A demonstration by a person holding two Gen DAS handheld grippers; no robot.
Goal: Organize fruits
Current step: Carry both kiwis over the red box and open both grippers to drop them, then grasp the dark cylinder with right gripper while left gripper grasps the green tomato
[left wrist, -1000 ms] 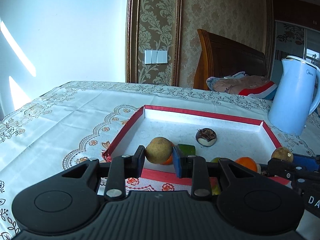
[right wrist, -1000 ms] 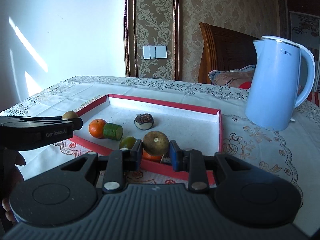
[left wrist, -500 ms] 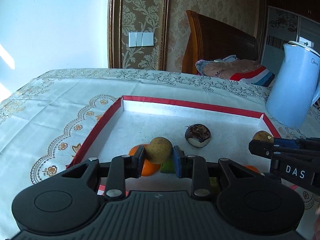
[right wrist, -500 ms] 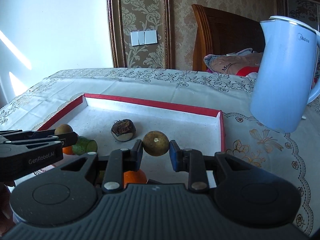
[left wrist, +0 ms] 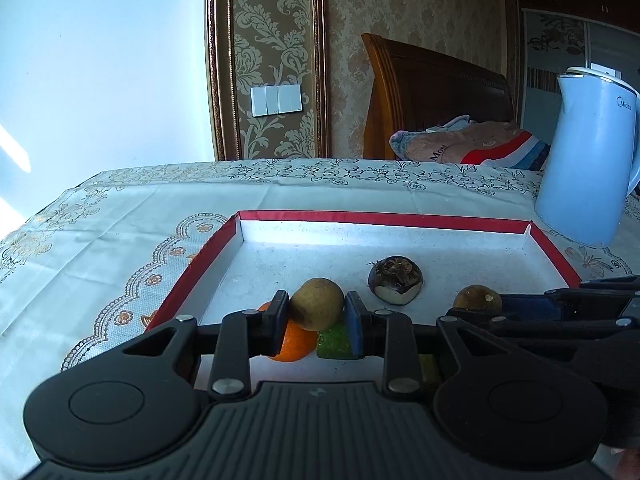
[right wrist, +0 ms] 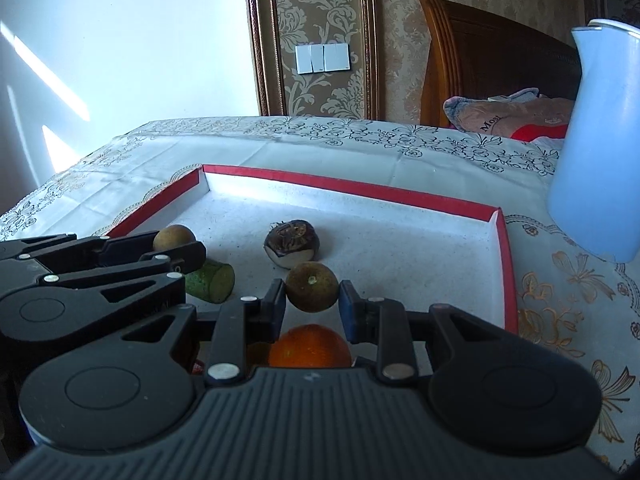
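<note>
Fruits gathered in and over the red-rimmed tray [left wrist: 192,264] on the cloth-covered counter [left wrist: 100,224], two of them carried.

Left wrist view:
- Left tool [left wrist: 317,312] pinching a yellowish-brown round fruit [left wrist: 316,309], pads pressed on both its sides, held above the near left part of the tray.
- Under it, on the tray floor: an orange [left wrist: 292,346] and a green cut piece [left wrist: 334,346], side by side, partly hidden by the fingers.
- Farther in, a dark, rough-topped fruit with a pale base [left wrist: 395,280], alone at mid-tray.
- To the right, the right tool [left wrist: 480,304] seen side-on, clamped on a darker brown fruit [left wrist: 477,299].
- Blue kettle [left wrist: 588,160] beyond the tray's far right corner, clear of the work.

Right wrist view:
- Right tool [right wrist: 312,292] closed on the dark brown fruit [right wrist: 312,287], over the tray's near middle, just in front of the dark rough-topped fruit [right wrist: 291,243].
- A second orange [right wrist: 310,346] directly beneath, close to the camera.
- Left tool [right wrist: 176,246] at the left, gripping its yellowish fruit [right wrist: 174,237], above the green cut piece [right wrist: 210,282].

Step in hand, by judgement: carrying both fruits over the tray, ready for setting down. Next move likely calls for lowering each onto a bare patch of tray floor, off the oranges and the green piece below, then spreading the fingers only once the fruit rests, since round fruit rolls readily.
</note>
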